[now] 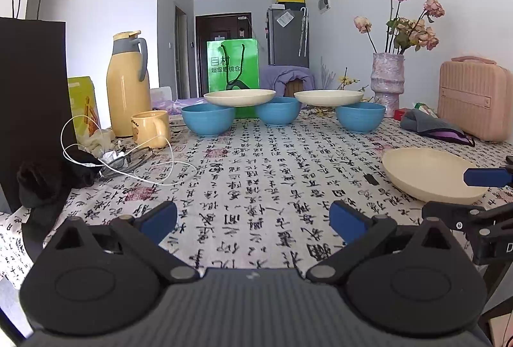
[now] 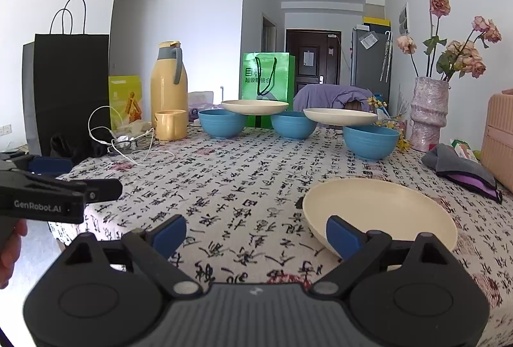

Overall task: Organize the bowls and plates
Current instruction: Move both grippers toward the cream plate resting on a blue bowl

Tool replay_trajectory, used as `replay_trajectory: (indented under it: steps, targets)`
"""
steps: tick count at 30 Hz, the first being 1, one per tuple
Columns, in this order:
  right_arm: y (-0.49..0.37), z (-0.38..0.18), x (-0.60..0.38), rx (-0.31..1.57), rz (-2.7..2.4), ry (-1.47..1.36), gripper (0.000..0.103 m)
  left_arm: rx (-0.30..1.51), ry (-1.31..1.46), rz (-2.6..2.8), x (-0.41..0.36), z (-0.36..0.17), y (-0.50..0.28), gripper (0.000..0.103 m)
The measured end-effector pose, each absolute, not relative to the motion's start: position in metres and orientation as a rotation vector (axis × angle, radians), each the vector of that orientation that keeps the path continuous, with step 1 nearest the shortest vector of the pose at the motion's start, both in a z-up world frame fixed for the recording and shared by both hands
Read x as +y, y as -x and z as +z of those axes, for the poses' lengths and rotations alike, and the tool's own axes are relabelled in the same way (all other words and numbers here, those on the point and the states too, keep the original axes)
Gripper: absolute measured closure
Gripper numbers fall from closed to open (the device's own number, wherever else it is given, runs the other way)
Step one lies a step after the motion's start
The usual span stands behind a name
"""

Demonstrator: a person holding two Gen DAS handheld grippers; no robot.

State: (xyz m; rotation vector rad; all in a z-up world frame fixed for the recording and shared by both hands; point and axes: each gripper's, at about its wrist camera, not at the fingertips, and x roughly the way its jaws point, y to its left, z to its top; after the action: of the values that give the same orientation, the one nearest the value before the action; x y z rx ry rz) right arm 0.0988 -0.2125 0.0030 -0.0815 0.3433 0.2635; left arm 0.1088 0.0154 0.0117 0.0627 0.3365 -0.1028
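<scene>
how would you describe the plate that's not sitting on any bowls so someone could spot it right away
Start from the pink case at the table's right edge and come toward the near side. There a cream plate lies alone, directly on the calligraphy tablecloth. The other two cream plates are perched across blue bowls at the back.

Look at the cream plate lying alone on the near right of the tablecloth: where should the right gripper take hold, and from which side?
Grip the near rim of the lone plate. It lies flat, with an upturned edge raised off the cloth, so one jaw can likely slip under and one over. Bring the right gripper in low from the near side; its jaws are open.
</scene>
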Motion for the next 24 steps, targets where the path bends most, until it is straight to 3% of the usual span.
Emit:
replay_trajectory:
  steps: [24]
  targets:
    - [-0.210,0.025,-0.181,0.393,0.237,0.063,0.009,0.325,-0.062,-0.126,0.049,0.036,-0.213,0.000]
